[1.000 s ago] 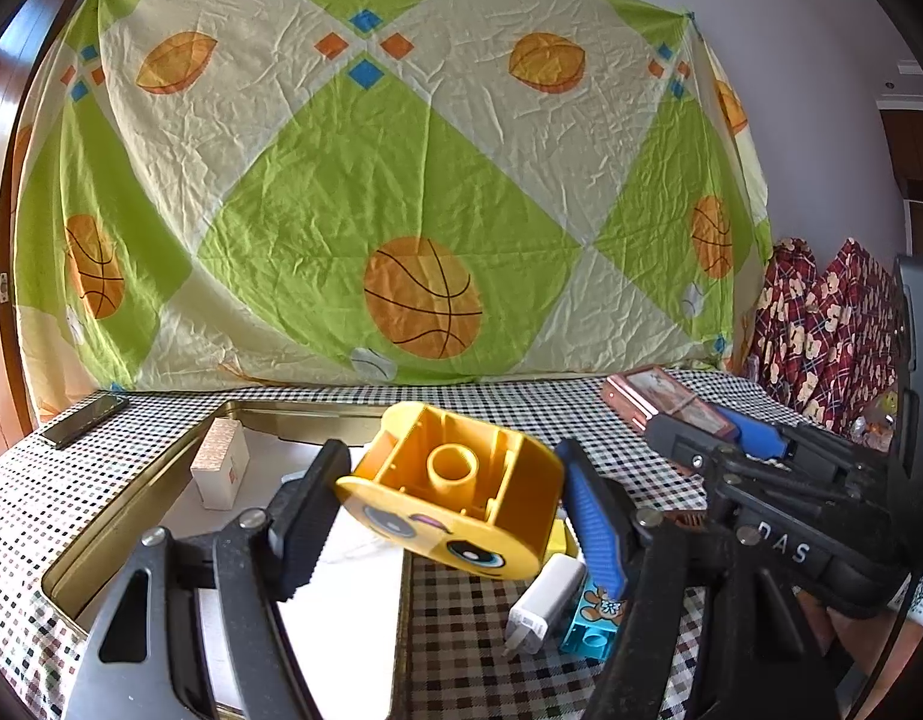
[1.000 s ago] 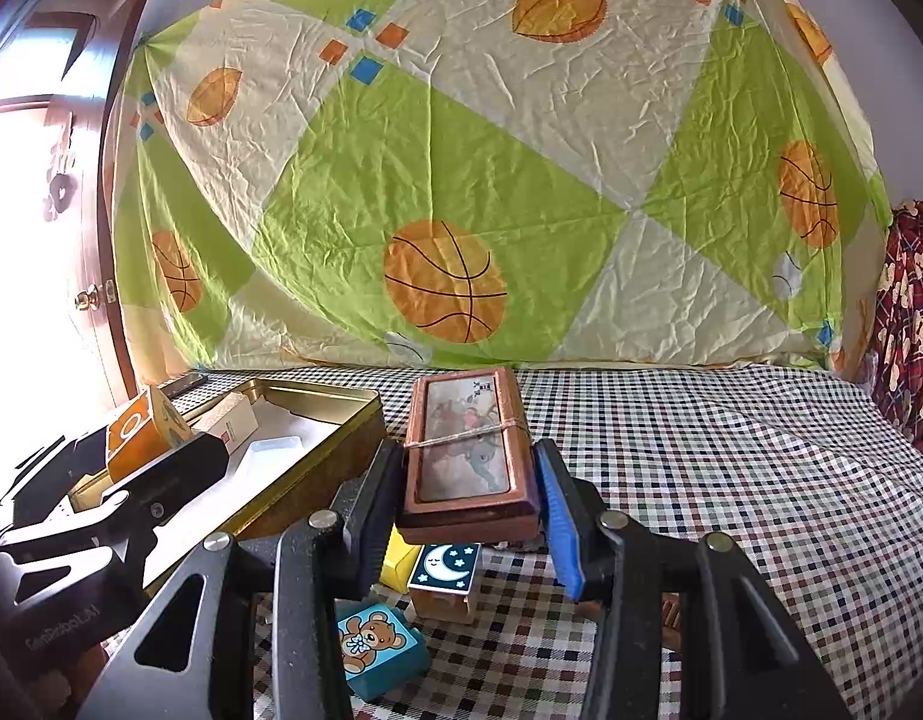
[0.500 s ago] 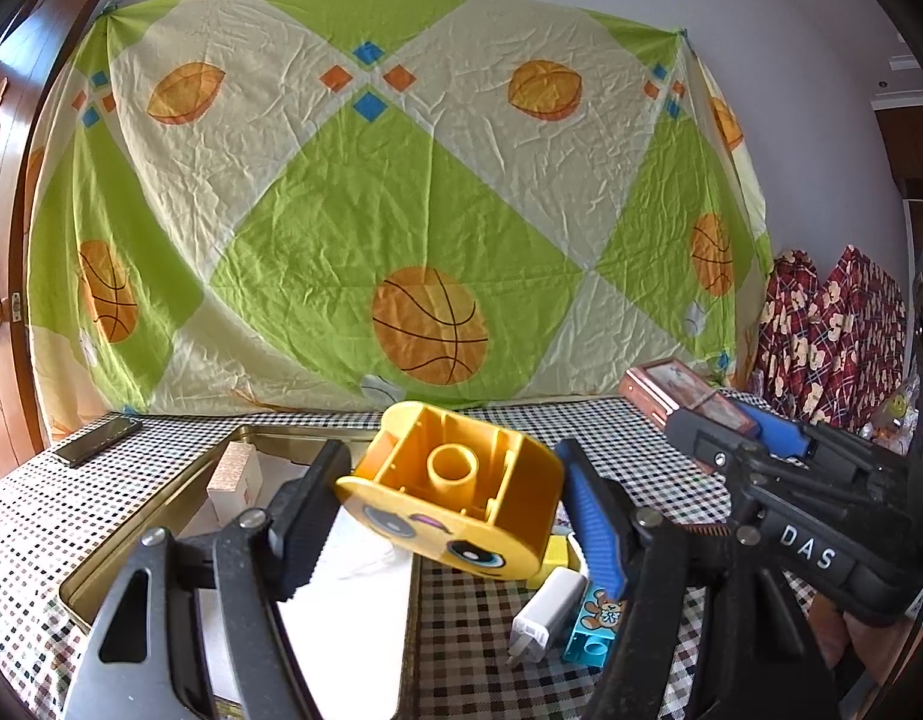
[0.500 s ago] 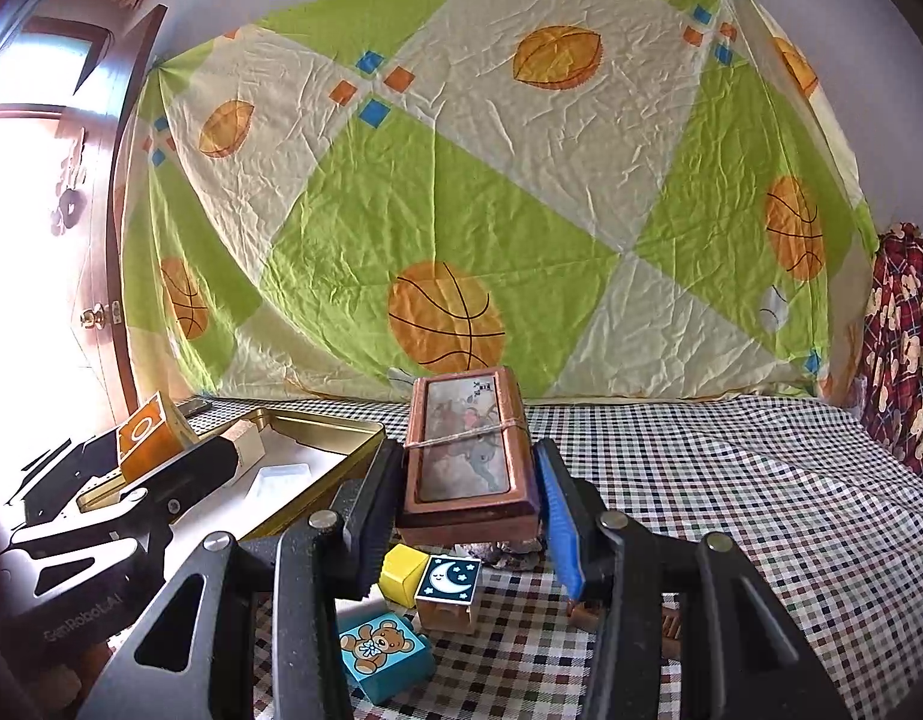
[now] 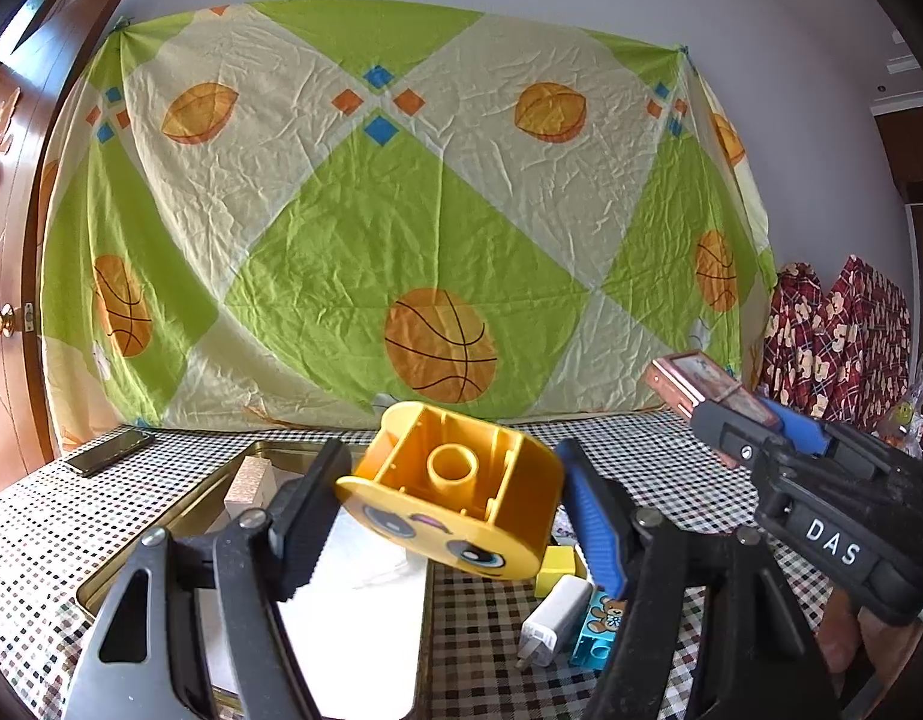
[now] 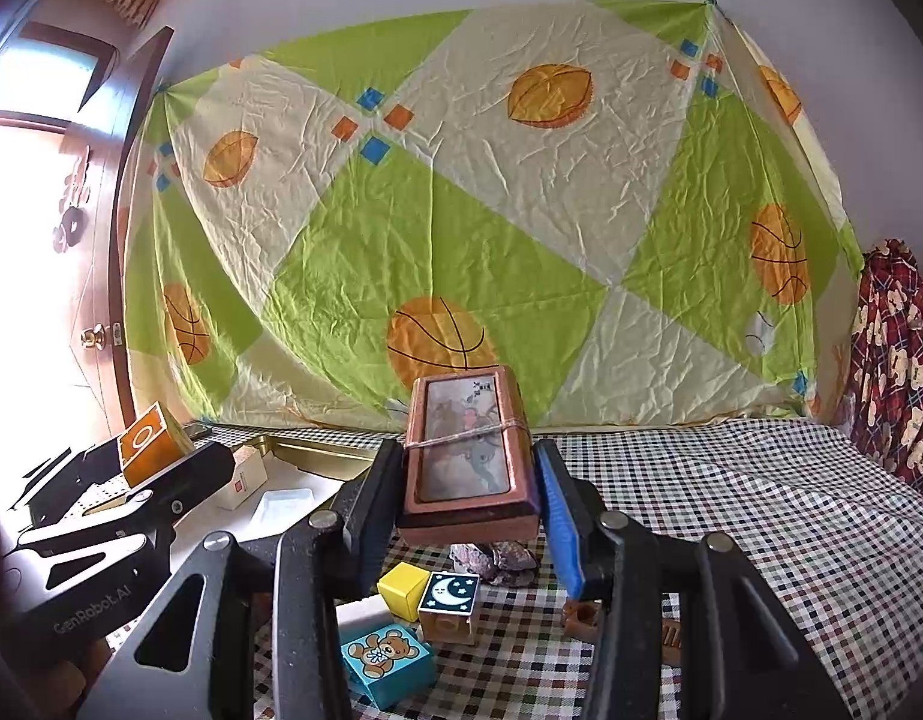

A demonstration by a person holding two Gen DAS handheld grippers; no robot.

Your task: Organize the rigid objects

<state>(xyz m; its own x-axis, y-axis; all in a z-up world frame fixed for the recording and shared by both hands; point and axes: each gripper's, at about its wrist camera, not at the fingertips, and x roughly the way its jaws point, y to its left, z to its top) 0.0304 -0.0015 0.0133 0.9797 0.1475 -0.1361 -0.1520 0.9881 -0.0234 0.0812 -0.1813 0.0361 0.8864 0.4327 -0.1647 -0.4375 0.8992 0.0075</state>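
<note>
The yellow toy block [image 5: 455, 501], hollow side up with a cartoon face on its front, is clamped between the two pads of the left tongs [image 5: 446, 516], lifted off the tabletop above the near edge of a gold metal tray [image 5: 179, 525]. A pale cube [image 5: 251, 479] stands inside that tray at its far left. The brown picture box [image 6: 466, 459], tied round with string, is pinched at its sides by the right tongs [image 6: 461, 504] and held in the air over a small heap of things on the checked tabletop [image 6: 761, 516]: a small yellow cube [image 6: 403, 589], a block with a moon and stars [image 6: 449, 597], a blue block with a teddy bear [image 6: 386, 663] and a white charger [image 5: 554, 618]. From the left camera the right tongs with their box show to the right, well apart from the yellow block. A phone [image 5: 108, 451] lies at the far left of the tabletop. A green and cream sheet printed with basketballs [image 5: 401, 210] hangs on the wall behind.
</note>
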